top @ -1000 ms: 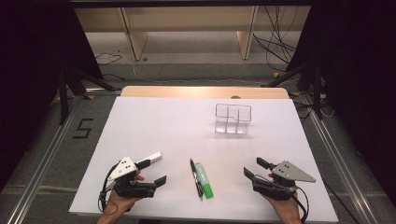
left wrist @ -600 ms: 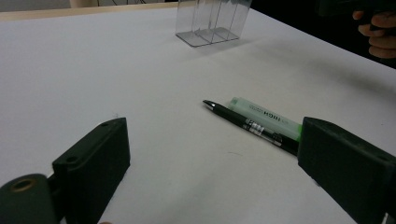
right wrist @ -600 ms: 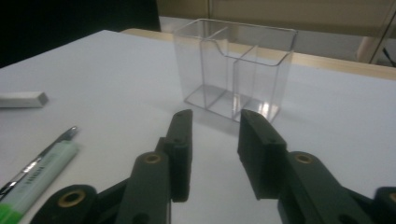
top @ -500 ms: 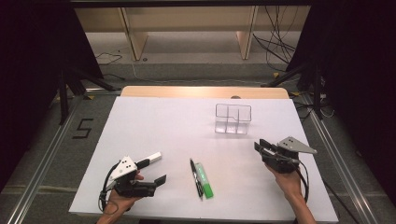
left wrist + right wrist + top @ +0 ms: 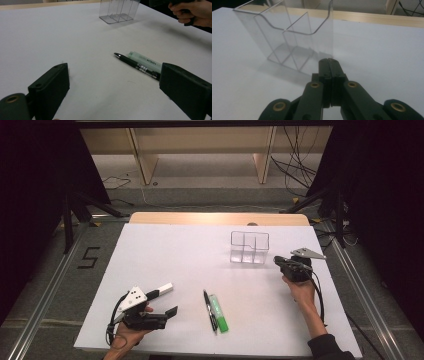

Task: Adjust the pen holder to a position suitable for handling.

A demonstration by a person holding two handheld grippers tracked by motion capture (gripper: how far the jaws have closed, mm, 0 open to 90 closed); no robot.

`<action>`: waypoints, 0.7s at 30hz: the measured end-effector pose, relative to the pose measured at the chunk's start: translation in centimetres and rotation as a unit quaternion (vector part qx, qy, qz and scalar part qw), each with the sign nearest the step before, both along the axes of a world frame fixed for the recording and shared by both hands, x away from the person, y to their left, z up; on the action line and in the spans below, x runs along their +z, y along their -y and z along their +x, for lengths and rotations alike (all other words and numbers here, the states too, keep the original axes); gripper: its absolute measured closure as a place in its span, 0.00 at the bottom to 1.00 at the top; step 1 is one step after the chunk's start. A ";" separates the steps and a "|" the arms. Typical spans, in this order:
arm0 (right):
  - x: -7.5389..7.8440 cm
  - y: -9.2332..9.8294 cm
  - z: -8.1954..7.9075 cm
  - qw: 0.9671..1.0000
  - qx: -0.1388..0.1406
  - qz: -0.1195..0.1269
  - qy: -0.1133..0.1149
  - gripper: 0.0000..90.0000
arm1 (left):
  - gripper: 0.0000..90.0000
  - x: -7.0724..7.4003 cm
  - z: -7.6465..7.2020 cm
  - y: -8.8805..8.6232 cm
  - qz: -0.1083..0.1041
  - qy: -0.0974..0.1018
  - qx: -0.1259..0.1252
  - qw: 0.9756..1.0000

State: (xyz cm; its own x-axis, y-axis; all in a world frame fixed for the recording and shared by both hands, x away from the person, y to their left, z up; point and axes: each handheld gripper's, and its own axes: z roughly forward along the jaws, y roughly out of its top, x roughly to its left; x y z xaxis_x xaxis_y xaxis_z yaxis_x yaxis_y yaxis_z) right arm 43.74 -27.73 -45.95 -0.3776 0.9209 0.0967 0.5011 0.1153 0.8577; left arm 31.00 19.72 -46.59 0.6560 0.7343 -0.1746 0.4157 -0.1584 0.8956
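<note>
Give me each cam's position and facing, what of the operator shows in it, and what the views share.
High view: above the near table edge, facing forward and down; both forearms, left gripper, right gripper.
Left gripper view: low between its open jaws, facing the pen, highlighter and clear organizer; the other hand shows.
Right gripper view: behind its shut jaws, facing the organizer close up.
Shared: the organizer and white table.

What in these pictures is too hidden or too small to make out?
- Green highlighter: left gripper view, its print partly covered by the black pen.
- Pen's far end: same view, behind the left hand-held gripper.
- Clear organizer: right gripper view, top cut off by the edge.
</note>
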 end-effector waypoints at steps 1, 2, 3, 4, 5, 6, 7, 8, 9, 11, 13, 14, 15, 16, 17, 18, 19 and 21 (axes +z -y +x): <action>0.0 0.0 0.5 1.000 -0.004 -0.002 0.000 1.00 | 0.10 0.0 0.0 0.0 -0.002 -0.001 0.000 1.000; 0.0 0.0 0.9 1.000 -0.005 -0.004 0.002 1.00 | 0.10 0.0 0.0 0.0 -0.001 -0.001 0.000 1.000; -0.1 0.0 1.4 1.000 -0.006 -0.002 -0.001 1.00 | 0.10 0.0 0.0 0.0 0.000 0.000 0.000 1.000; -0.1 0.0 1.9 1.000 -0.008 -0.002 -0.003 1.00 | 0.10 0.0 0.0 0.0 0.000 -0.001 0.001 1.000; -0.2 0.0 2.4 1.000 -0.010 -0.002 -0.007 1.00 | 0.10 0.0 0.0 0.0 0.002 0.001 0.000 1.000; -0.2 -0.1 2.8 1.000 -0.012 -0.005 -0.010 1.00 | 0.10 0.0 0.0 0.0 0.002 0.001 0.000 1.000; -0.2 -0.2 3.2 1.000 -0.013 -0.007 -0.014 1.00 | 0.10 0.0 0.0 0.0 0.002 0.001 0.000 1.000; -0.3 -0.2 3.6 1.000 -0.013 -0.007 -0.017 1.00 | 0.10 0.0 0.0 0.0 0.001 0.000 0.000 1.000; -0.3 -0.3 3.9 1.000 -0.013 -0.008 -0.016 1.00 | 0.10 0.0 0.0 0.0 0.002 0.000 0.001 1.000; -0.4 -0.6 4.4 1.000 -0.012 -0.009 -0.022 1.00 | 0.10 0.0 0.0 -0.1 0.002 0.000 0.000 1.000; -0.5 -0.9 4.8 1.000 -0.009 -0.008 -0.028 1.00 | 0.10 0.0 0.0 -0.1 0.003 0.000 0.000 1.000; -0.6 -1.0 5.0 0.999 -0.008 -0.010 -0.031 1.00 | 0.10 0.0 0.0 -0.1 0.002 0.000 0.001 1.000; -0.6 -1.2 5.1 0.999 -0.007 -0.010 -0.031 1.00 | 0.10 0.0 0.0 -0.1 0.001 0.000 0.002 1.000; -0.6 -1.3 5.2 0.999 -0.007 -0.011 -0.030 1.00 | 0.10 0.1 0.0 -0.1 0.001 0.000 0.002 1.000; -0.6 -1.4 5.3 0.999 -0.007 -0.011 -0.030 1.00 | 0.10 0.1 0.0 -0.1 0.002 0.000 0.002 1.000; -0.5 -1.5 5.4 0.999 -0.007 -0.009 -0.032 1.00 | 0.10 0.0 0.0 -0.1 0.003 0.000 0.001 1.000; -0.5 -1.6 5.5 0.999 -0.006 -0.009 -0.031 1.00 | 0.10 0.0 0.0 -0.1 0.004 0.001 0.001 1.000; -0.4 -1.7 5.7 0.999 -0.010 -0.012 -0.034 1.00 | 0.10 0.0 0.0 -0.1 0.005 0.001 0.001 1.000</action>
State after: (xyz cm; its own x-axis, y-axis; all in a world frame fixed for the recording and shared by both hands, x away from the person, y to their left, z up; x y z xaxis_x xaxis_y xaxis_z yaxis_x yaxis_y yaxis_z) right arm 49.49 -26.00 -46.38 -0.3532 0.9304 0.0983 0.5598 0.1260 0.8190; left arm 30.99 19.78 -46.56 0.6542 0.7378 -0.1664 0.4143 -0.1655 0.8950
